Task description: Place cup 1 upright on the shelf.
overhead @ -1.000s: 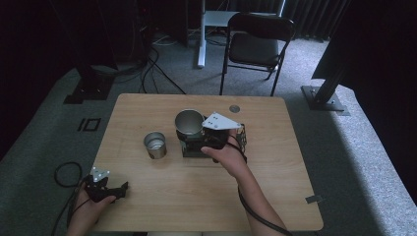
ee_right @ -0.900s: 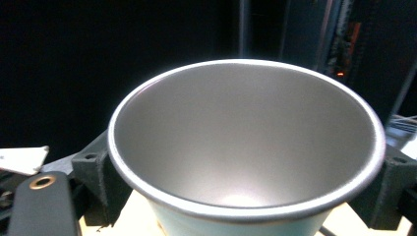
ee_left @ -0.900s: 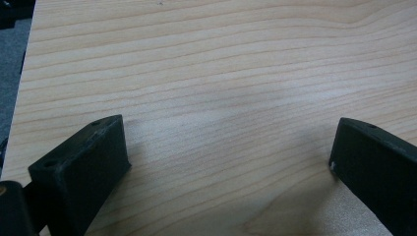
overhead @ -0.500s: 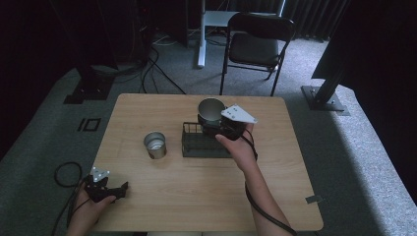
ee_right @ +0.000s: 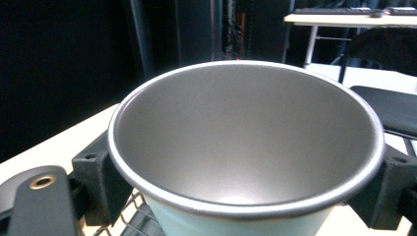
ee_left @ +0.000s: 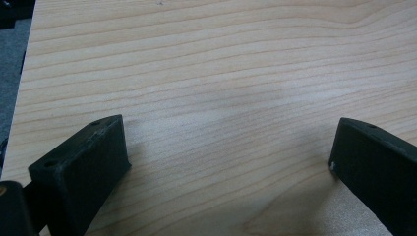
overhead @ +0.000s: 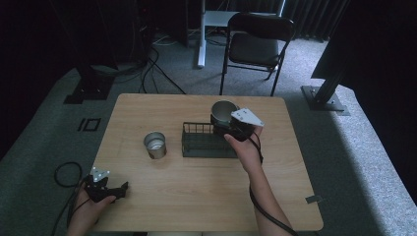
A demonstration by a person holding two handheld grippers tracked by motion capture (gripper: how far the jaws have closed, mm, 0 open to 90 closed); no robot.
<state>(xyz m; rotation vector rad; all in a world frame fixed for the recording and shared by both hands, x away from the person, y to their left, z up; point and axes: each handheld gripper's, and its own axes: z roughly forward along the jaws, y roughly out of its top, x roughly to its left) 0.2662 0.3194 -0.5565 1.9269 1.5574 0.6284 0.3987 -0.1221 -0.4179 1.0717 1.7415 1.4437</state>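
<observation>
My right gripper point(overhead: 225, 119) is shut on a metal cup point(overhead: 223, 108) and holds it upright above the right end of a black wire rack point(overhead: 202, 141) on the wooden table point(overhead: 196, 196). In the right gripper view the cup point(ee_right: 246, 142) sits between the two jaws, its empty inside facing the camera. A second metal cup point(overhead: 155, 145) stands on the table left of the rack. My left gripper point(overhead: 119, 190) rests at the table's near left corner, open, with bare wood between its jaws in the left gripper view point(ee_left: 228, 162).
A black folding chair point(overhead: 255, 46) stands beyond the table's far edge. Cables point(overhead: 152, 59) lie on the grey floor at the back left. A black stand base point(overhead: 324, 98) sits to the right of the table.
My right gripper has carried the cup rightward and away, from over the rack's left part to above its right end. The left gripper has stayed put.
</observation>
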